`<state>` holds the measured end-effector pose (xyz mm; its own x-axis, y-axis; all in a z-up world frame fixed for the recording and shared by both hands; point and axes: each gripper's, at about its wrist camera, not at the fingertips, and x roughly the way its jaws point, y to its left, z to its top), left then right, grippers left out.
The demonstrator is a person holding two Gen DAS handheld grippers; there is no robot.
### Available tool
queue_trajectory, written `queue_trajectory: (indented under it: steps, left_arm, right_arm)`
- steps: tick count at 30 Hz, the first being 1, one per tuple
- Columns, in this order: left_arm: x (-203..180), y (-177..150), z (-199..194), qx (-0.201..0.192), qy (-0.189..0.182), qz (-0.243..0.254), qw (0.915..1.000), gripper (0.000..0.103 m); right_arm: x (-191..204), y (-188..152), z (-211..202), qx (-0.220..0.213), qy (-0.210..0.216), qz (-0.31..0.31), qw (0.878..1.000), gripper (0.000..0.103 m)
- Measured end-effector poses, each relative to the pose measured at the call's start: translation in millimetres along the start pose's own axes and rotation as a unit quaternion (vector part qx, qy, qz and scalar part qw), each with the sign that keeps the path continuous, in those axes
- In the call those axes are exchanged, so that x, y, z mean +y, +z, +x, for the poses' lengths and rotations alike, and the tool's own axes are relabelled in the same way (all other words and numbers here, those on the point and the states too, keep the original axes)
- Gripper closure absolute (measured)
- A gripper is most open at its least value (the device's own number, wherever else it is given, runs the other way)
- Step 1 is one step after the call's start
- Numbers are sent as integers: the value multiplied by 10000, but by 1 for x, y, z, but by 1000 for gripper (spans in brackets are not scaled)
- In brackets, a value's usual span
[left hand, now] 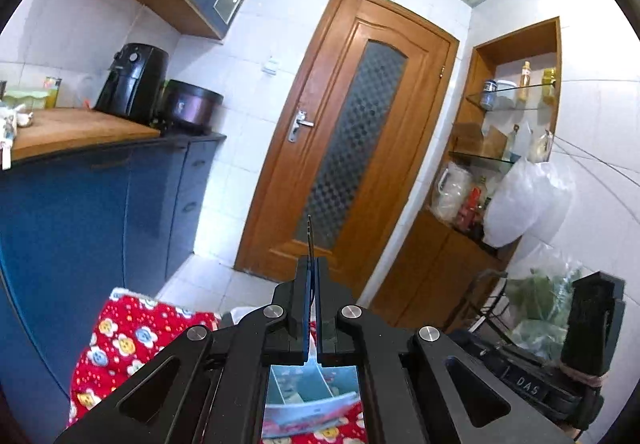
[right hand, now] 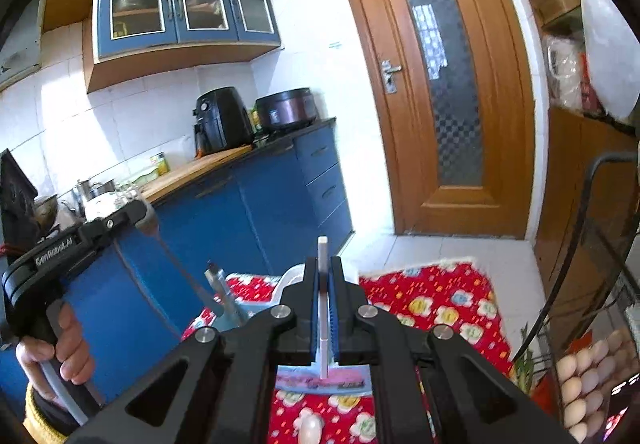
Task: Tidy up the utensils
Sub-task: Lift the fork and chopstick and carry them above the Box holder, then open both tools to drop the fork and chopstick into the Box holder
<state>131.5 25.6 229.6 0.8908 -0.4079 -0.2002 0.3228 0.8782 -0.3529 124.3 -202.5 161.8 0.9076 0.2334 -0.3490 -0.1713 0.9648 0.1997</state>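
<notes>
Both grippers were clamped narrow on utensils. In the right wrist view the right gripper pinched a flat white utensil handle between its blue pads, the handle standing up past the fingertips and running down below them; what kind of utensil it was could not be told. In the left wrist view the left gripper held a thin dark metal utensil, seen edge-on, its tip poking above the jaws.

Just beneath both grippers lay a pale blue divided organizer tray with a pink front edge, resting on the red flowered cloth that covered the table. From the right view the left gripper's utensil looked like a fork, hanging beside another handle already standing near the tray.

The likely trouble was slippage: both grips were on narrow, smooth stems held near one end, so a tilt could let either piece swing or drop outside its compartment. The two grippers were also near each other above one small tray, so a lowering move could knock the fork against the standing handle or the tray's dividers.

To the right a wire rack with eggs stood close, leaving little margin there. Farther off, the floor toward the wooden door was open, and the blue cabinets bounded the left.
</notes>
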Motion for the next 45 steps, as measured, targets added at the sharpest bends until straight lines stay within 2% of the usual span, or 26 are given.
queue_trajectory:
  steps: [6,11,14,20,28,31,45]
  left_arm:
    - [11,-13,26,111,160,-9,9998,102]
    - [25,-31,46,343,228,-131,9991,102]
    - [24,-35,47,250,251,-22,9994,102]
    - [21,-36,49,259,198,40,9995,102]
    - [26,-27,39,267,-167,-436,9986,102]
    - [23,-27,40,308,-234,-448,9982,102]
    - [32,-70,74,962,196,-288,9948,102]
  right_arm:
    - [3,5,20,-46,-267,-166,9995,97]
    - [3,-7,49,239,-357,-304,9986,97]
    - [1,-14,63,427,-372,-301,9979,97]
    - [-3,-25,81,665,-375,-266,9967,97]
    - [-2,-25,84,676,-319,-252,9969,97]
    - [-2,-27,88,718,-314,-267,9966,97]
    - [-1,-43,98,1027,-255,-341,9938,97]
